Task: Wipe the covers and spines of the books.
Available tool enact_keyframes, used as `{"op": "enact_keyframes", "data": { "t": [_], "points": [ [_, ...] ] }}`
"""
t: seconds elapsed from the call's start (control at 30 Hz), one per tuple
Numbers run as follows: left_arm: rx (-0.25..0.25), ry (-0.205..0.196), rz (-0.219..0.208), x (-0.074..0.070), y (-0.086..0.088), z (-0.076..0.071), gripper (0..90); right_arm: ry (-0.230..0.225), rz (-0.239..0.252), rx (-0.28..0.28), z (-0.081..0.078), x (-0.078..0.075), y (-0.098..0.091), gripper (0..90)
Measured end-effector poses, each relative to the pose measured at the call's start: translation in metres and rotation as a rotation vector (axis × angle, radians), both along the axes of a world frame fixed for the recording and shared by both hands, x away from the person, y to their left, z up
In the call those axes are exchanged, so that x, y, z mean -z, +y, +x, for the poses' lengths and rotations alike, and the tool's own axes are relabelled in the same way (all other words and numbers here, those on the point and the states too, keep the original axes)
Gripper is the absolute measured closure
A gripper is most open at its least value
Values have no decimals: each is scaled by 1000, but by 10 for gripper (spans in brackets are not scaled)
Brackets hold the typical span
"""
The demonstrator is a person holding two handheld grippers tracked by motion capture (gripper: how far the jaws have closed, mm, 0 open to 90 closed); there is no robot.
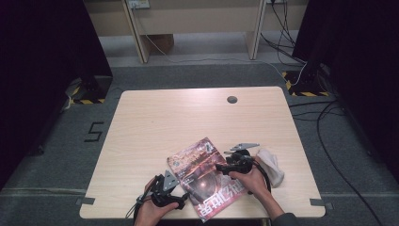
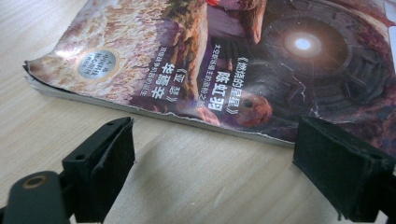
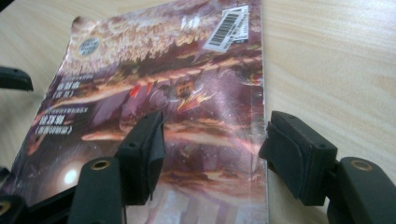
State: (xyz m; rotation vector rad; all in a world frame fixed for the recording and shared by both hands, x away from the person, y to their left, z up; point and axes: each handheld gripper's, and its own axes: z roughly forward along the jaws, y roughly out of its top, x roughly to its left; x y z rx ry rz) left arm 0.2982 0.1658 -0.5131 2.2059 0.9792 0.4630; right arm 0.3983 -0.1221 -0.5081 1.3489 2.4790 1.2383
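Magazine (image 1: 203,176) laid flat at table's (image 1: 155,122) near edge, long axis slanted toward far-left corner. Left gripper (image 2: 212,163) held apart, empty, just off magazine's long edge. Right gripper (image 3: 212,154) spread wide astride opposite edge (nearer hand; nothing clamped). Cloth (image 1: 272,165) seen beside it.

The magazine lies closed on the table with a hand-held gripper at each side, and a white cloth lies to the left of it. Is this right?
Not quite: in the high view the white cloth lies to the right of the magazine, beside the right hand-held gripper. The rest holds.
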Motion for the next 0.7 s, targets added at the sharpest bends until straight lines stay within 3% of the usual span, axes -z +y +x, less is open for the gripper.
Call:
{"op": "enact_keyframes", "data": {
  "t": [0.13,0.2,0.37,0.5,0.53,0.57,0.7],
  "points": [
    [-9,2,0,0,0,0,105,16,5,17,2,-1,2,380],
    [-31,4,2,2,-1,2,56,35,19,55,2,-1,1,424],
    [-42,15,7,2,0,4,11,69,121,84,2,-8,-7,434],
    [-46,6,24,2,0,2,4,112,190,46,-2,-12,-7,494],
    [-46,6,24,2,0,2,4,112,190,46,-2,-12,-7,494],
    [-45,6,26,2,0,2,4,82,135,21,-3,-18,-6,537],
    [-46,-2,31,2,0,1,4,70,78,-18,-5,-22,-4,564]
  ]
}}
